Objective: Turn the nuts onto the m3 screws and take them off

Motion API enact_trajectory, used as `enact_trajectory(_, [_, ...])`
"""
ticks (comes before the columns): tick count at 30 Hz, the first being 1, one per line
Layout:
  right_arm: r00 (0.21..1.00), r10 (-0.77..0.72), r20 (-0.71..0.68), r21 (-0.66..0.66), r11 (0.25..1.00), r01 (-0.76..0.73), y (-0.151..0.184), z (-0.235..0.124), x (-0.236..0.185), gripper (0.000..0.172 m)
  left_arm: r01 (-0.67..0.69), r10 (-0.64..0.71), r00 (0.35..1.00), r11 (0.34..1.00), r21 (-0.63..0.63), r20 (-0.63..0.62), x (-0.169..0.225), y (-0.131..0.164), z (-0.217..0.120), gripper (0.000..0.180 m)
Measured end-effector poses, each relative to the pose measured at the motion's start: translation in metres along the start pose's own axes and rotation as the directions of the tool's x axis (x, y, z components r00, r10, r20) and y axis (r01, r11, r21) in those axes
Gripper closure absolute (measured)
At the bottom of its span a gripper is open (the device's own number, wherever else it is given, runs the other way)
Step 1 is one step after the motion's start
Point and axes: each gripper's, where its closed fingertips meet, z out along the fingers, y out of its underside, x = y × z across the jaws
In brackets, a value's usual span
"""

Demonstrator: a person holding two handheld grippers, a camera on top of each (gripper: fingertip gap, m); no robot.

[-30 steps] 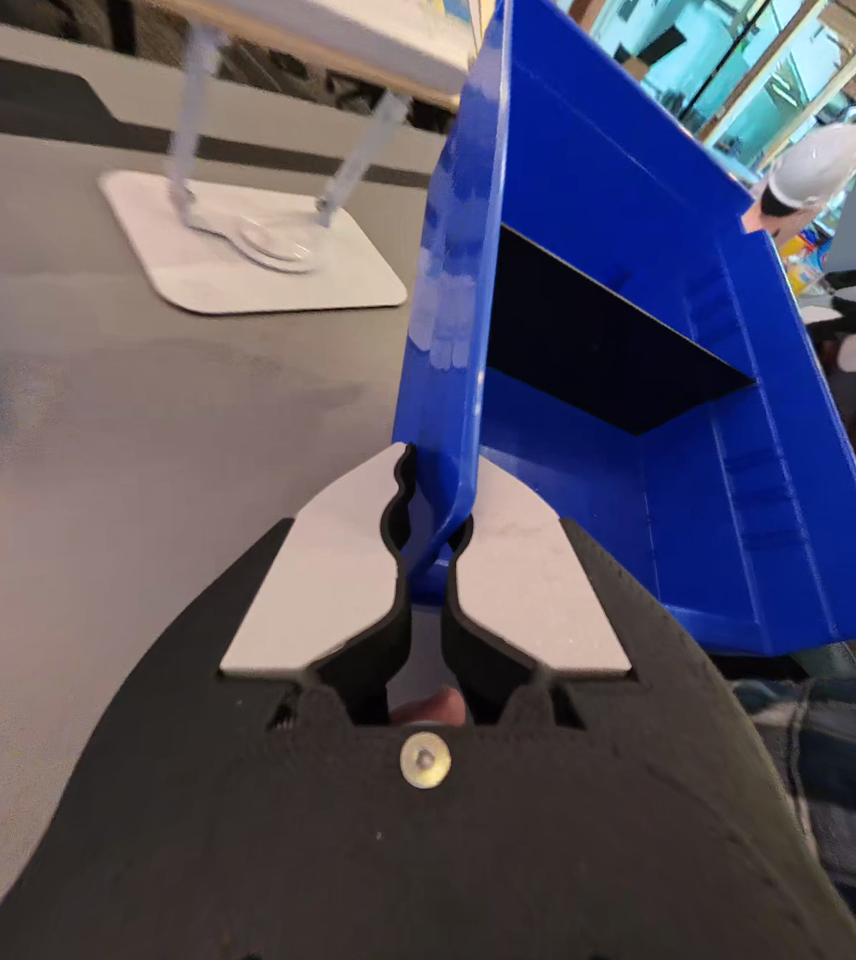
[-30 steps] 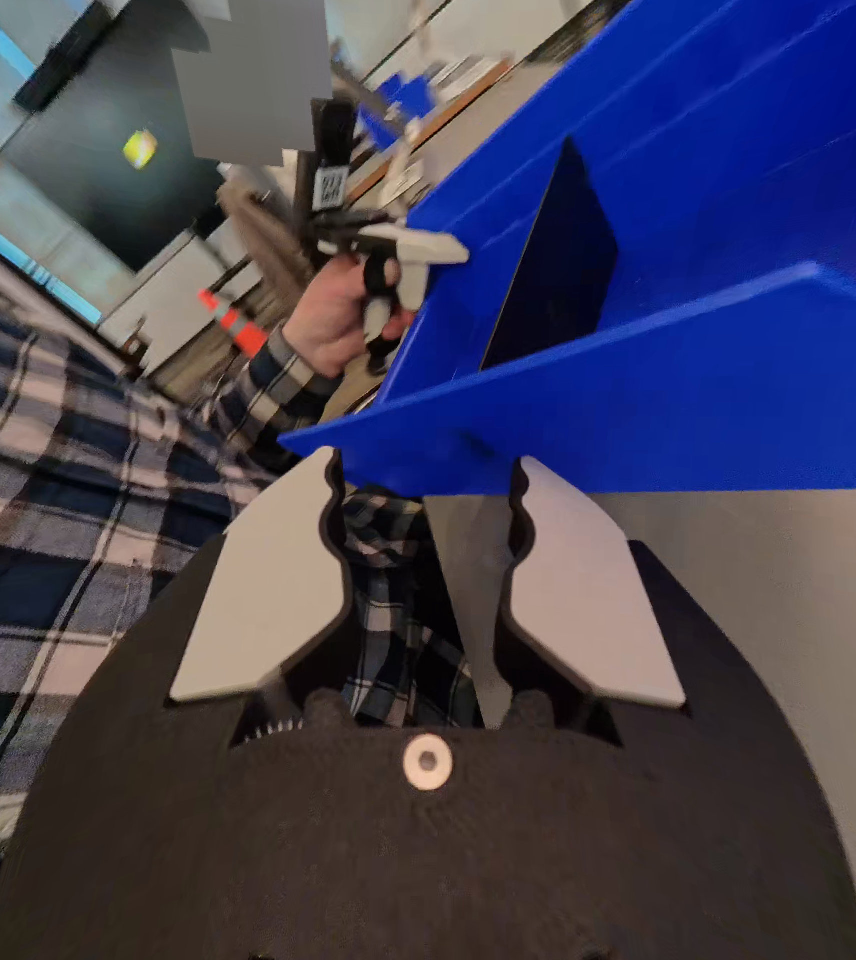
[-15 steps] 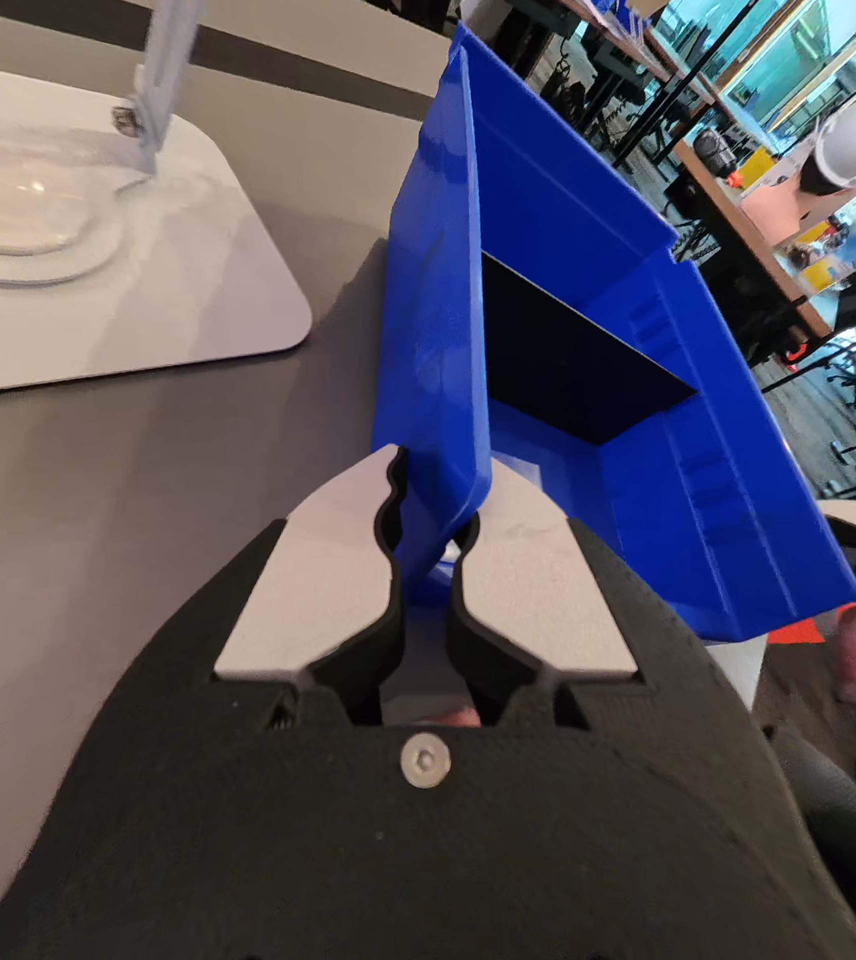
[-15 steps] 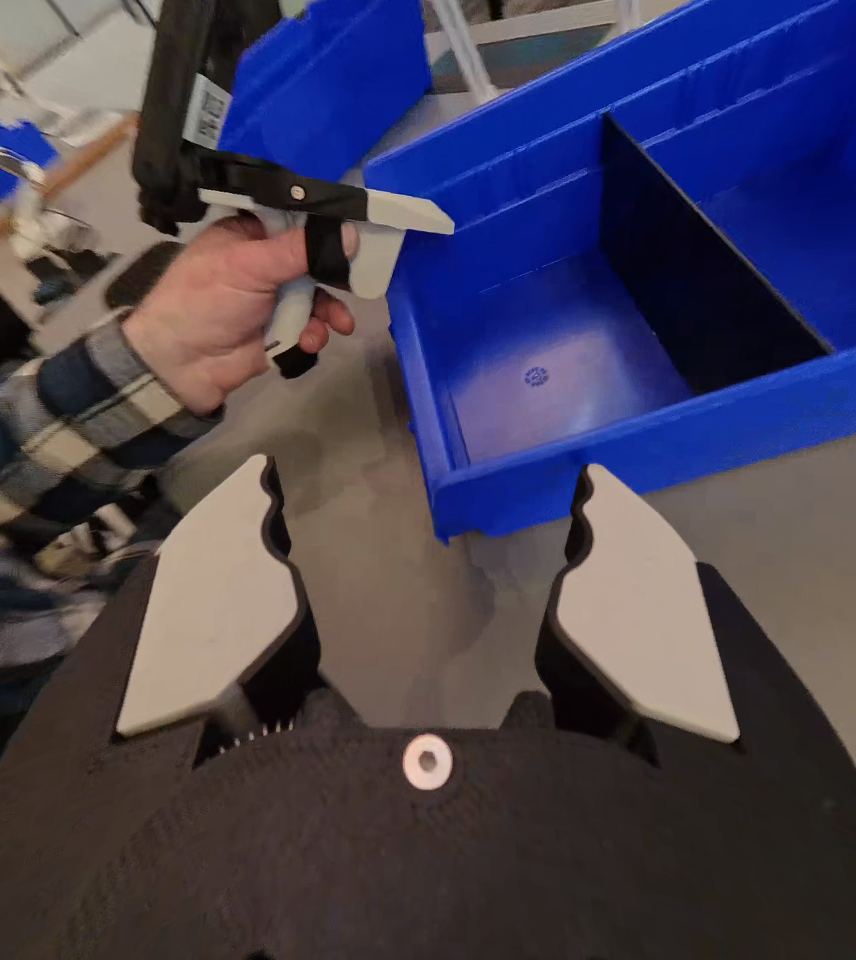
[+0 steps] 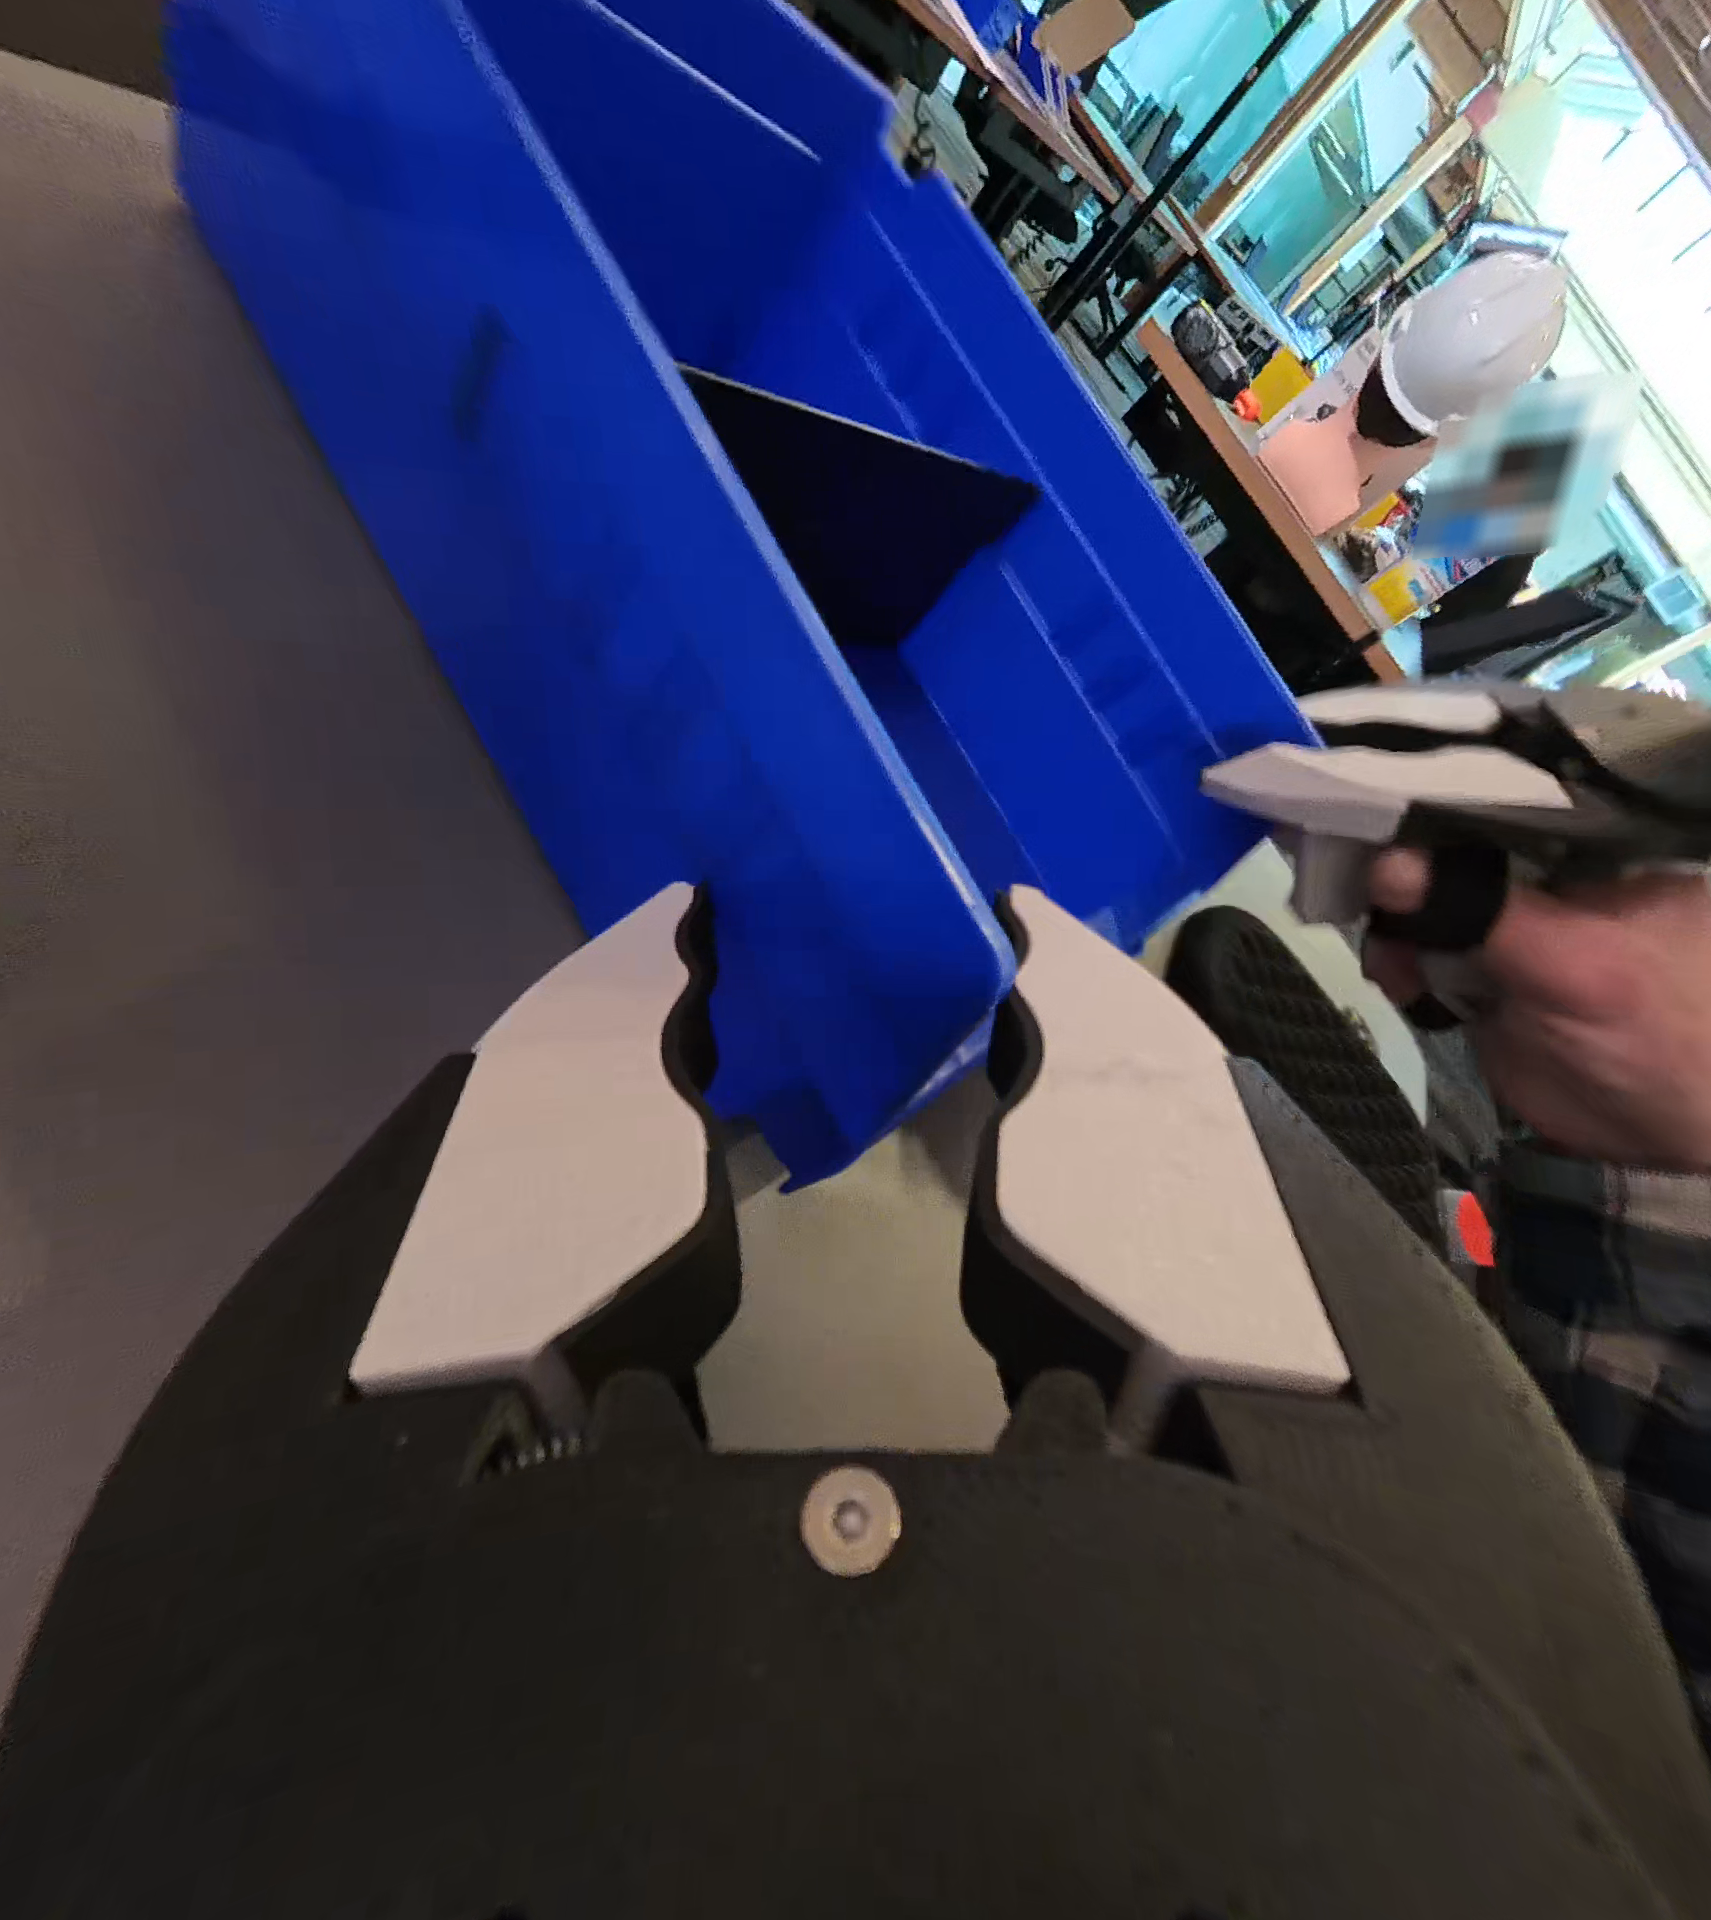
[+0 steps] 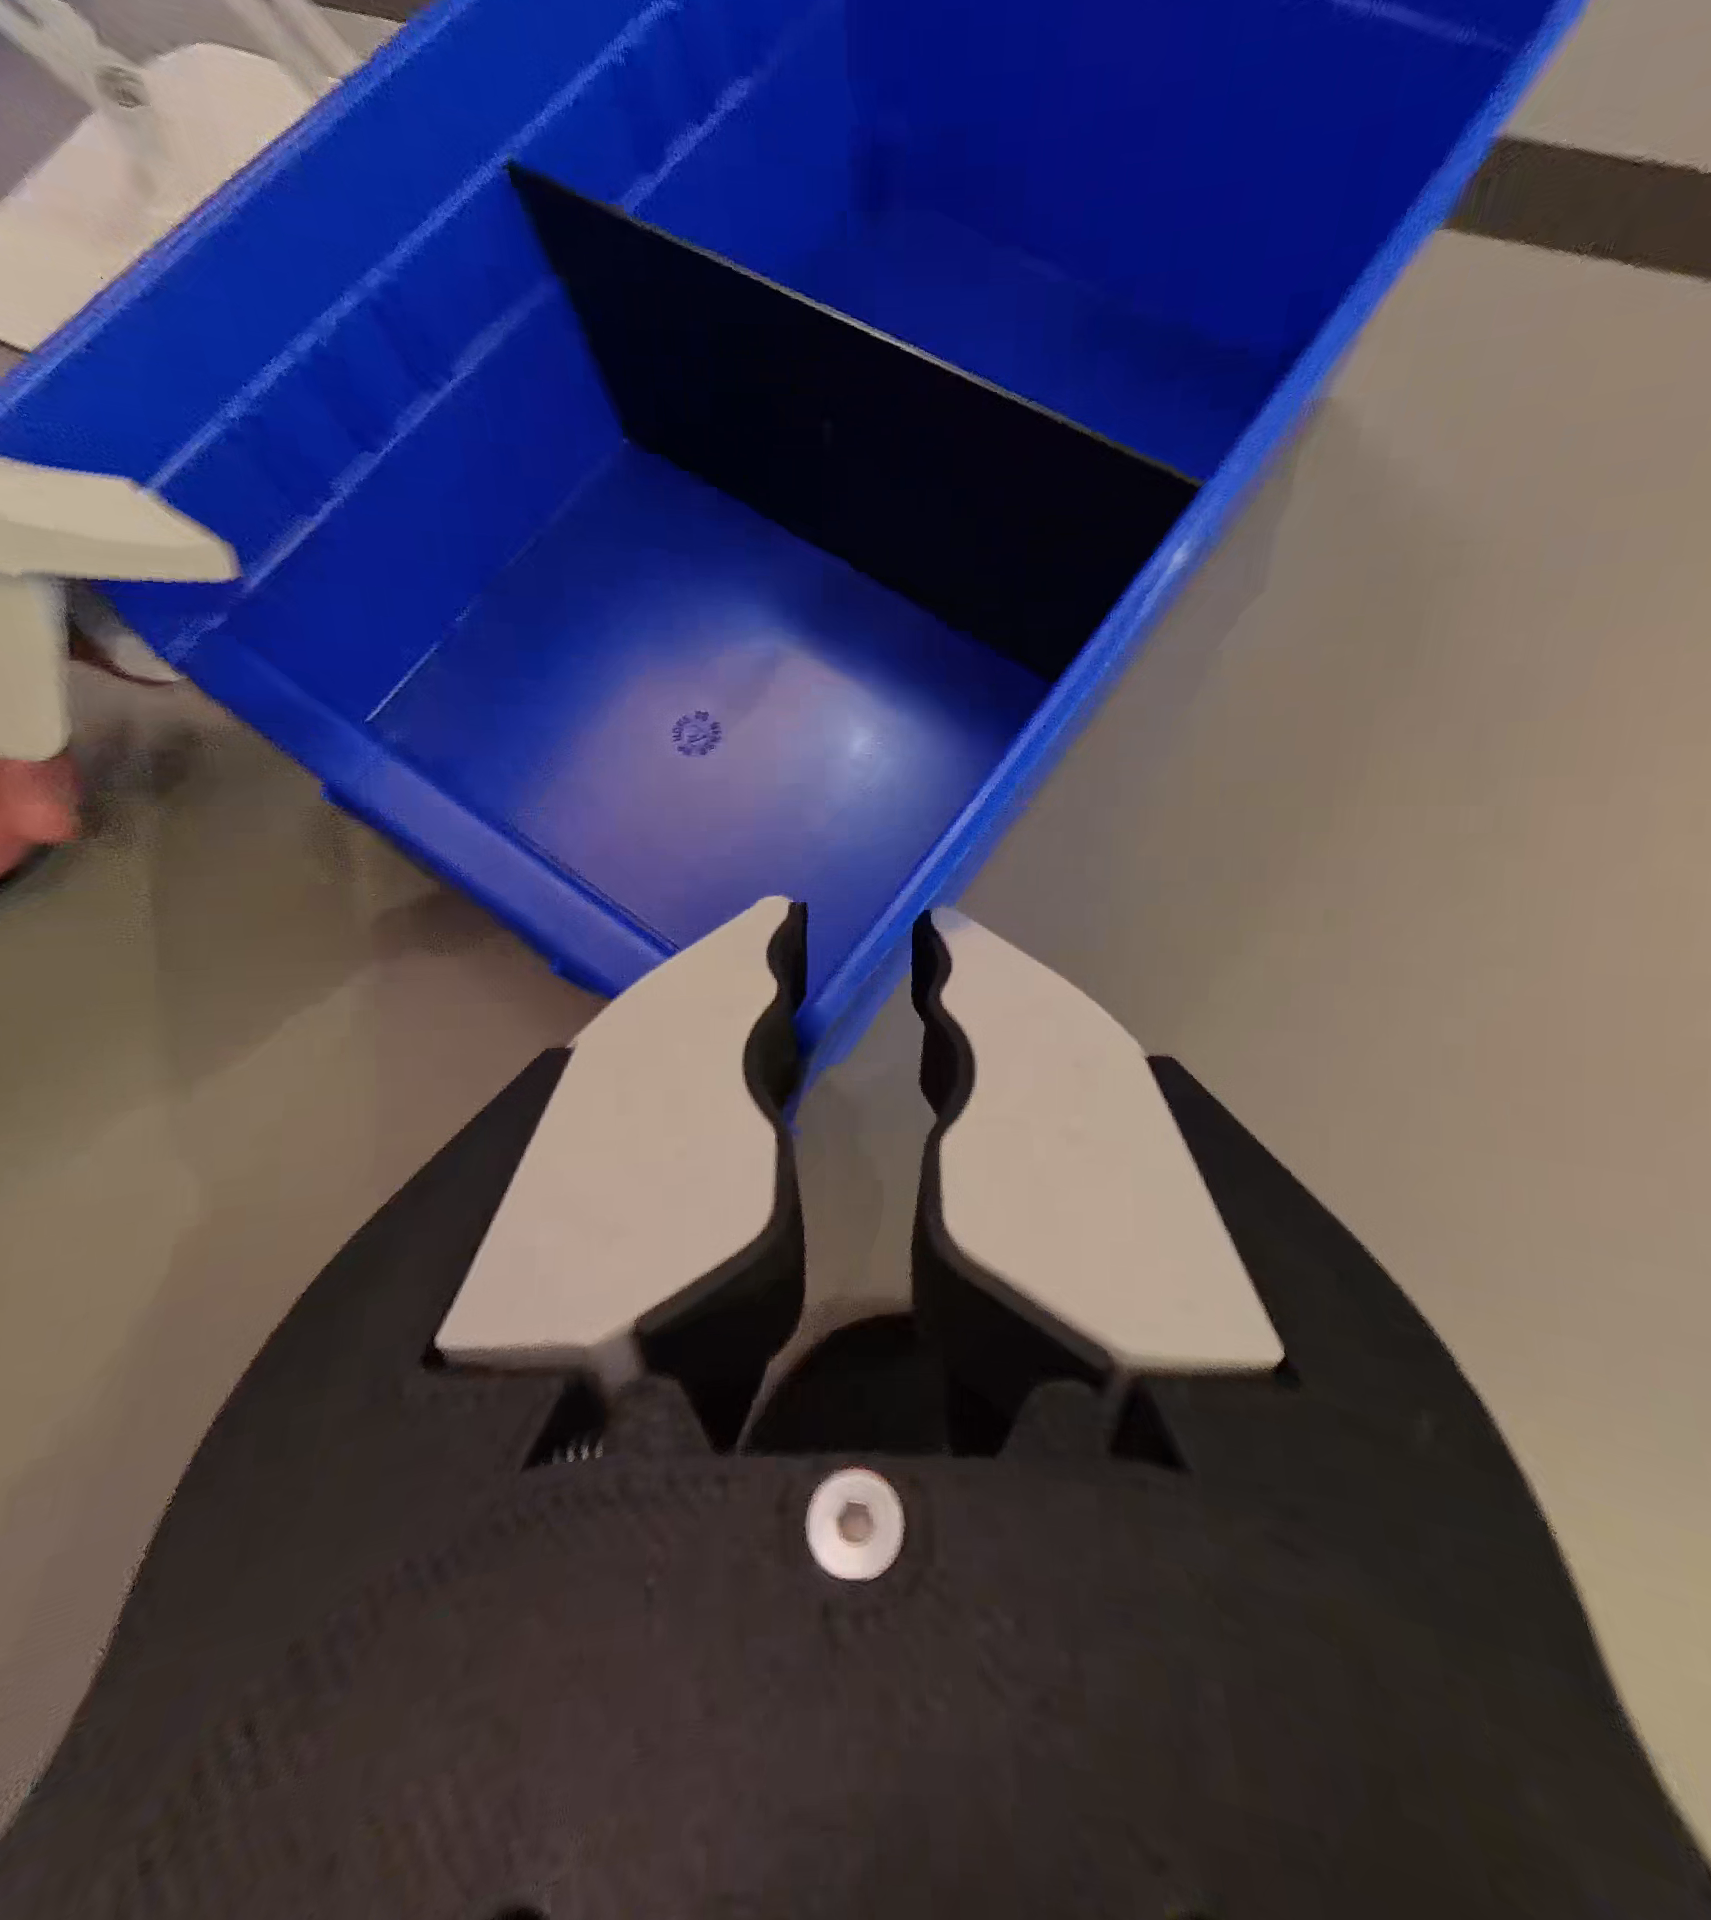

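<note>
**Operator:** Where do I stand with the tongs?

**Spotter:** Your left gripper point(image 5: 856, 935) is spread wide. The near corner of the blue bin point(image 5: 570, 468) sits between its fingers, but nothing shows them pressing on it. Your right gripper point(image 6: 856, 925) is narrower and straddles the bin's other near corner. The inner finger point(image 6: 685, 1091) lies against the wall, and grey table point(image 6: 1453, 727) shows between the wall and the outer finger. So neither one is pinching anything.

**Operator:** And the bin itself?

**Spotter:** From your right wrist it runs away toward 12 o'clock, flat on the table. A black divider point(image 6: 830, 395) crosses it, and the near compartment has nothing in it. Your left tong's tip comes in at 9 o'clock, by the left corner. A white stand base point(image 6: 103, 187) lies at 11 o'clock, just beyond the bin's far left wall.

**Operator:** What could bite me here?

**Spotter:** I'd say three things could.
- **Off-centre squeeze:** your right tongs sit off-centre on the rim, so closing them may shove the wall sideways and skate the bin across the smooth table before they bite.
- **One-handed lift:** with your left tongs this wide, they may take no share of the load, so the bin could swing about your right hand's corner.
- **Poor purchase:** a corner rim is thin, slick plastic, so the fingers could slide off it.
</note>
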Motion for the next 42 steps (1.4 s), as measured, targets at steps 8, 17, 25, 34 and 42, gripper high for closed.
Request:
enact_trajectory(8, [0.996, -0.058, -0.071, -0.024, 0.998, 0.056, -0.035, 0.032, 0.086, 0.161, -0.003, 0.003, 1.000, 1.000, -0.008, -0.028, 0.002, -0.027, 0.059, 0.125])
enact_trajectory(17, [0.956, -0.138, -0.260, 0.114, 0.978, 0.172, -0.064, -0.013, 0.090, 0.122, -0.104, 0.100, 0.986, 0.994, -0.017, -0.135, 0.023, -0.020, -0.019, 0.117])
enact_trajectory(25, [0.907, -0.419, 0.030, 0.268, 0.878, 0.397, -0.081, -0.013, -0.112, 0.149, -0.261, 0.224, 0.919, 0.963, 0.074, 0.324, -0.077, -0.052, -0.274, 0.144])
enact_trajectory(34, [0.769, -0.513, 0.381, 0.284, 0.857, 0.431, -0.066, 0.087, -0.280, 0.153, 0.025, 0.026, 0.709, 0.998, -0.062, 0.704, -0.294, -0.125, -0.426, 0.147])
enact_trajectory(42, [0.669, -0.588, 0.455, 0.277, 0.807, 0.521, -0.041, 0.120, -0.320, 0.155, 0.325, -0.019, 0.642, 0.912, -0.249, 0.766, -0.382, -0.098, -0.396, 0.152])
